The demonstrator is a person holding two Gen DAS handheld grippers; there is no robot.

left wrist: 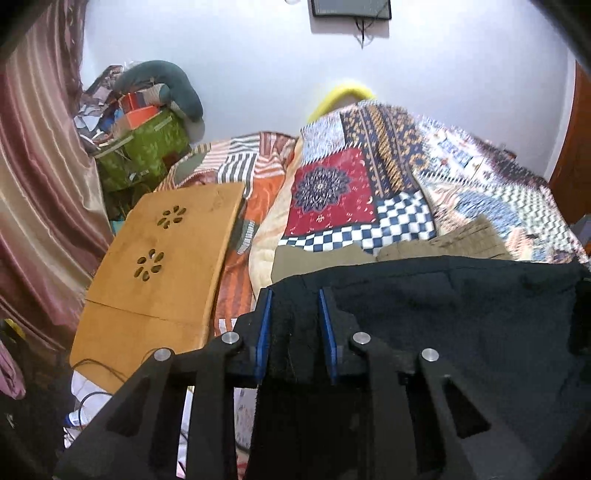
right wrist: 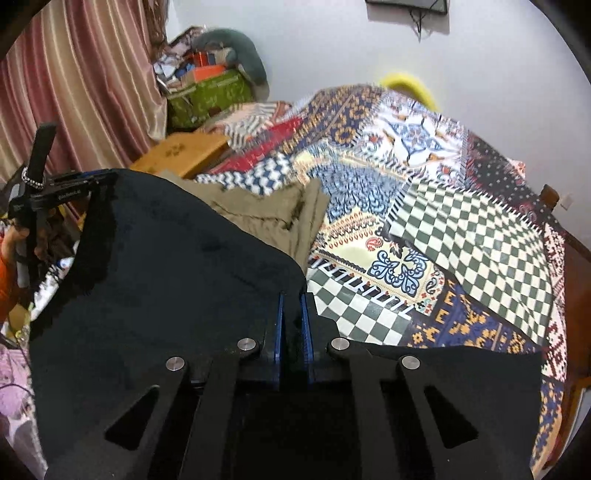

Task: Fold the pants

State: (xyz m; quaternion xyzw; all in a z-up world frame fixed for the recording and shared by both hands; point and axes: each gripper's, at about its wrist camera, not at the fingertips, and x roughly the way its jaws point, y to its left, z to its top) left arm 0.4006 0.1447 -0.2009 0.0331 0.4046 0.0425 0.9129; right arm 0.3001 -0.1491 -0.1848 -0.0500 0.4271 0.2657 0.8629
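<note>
At the left, a corner of the black pants is pinched between the blue pads of the left gripper. At the right, the other corner is clamped by the right gripper, the cloth raised above the patchwork quilt and tan garment.

Black pants hide most of khaki garment; lower part cut off by frame edge. Wall screen cropped at top. Yellow item behind quilt, blurred, unidentifiable.
</note>
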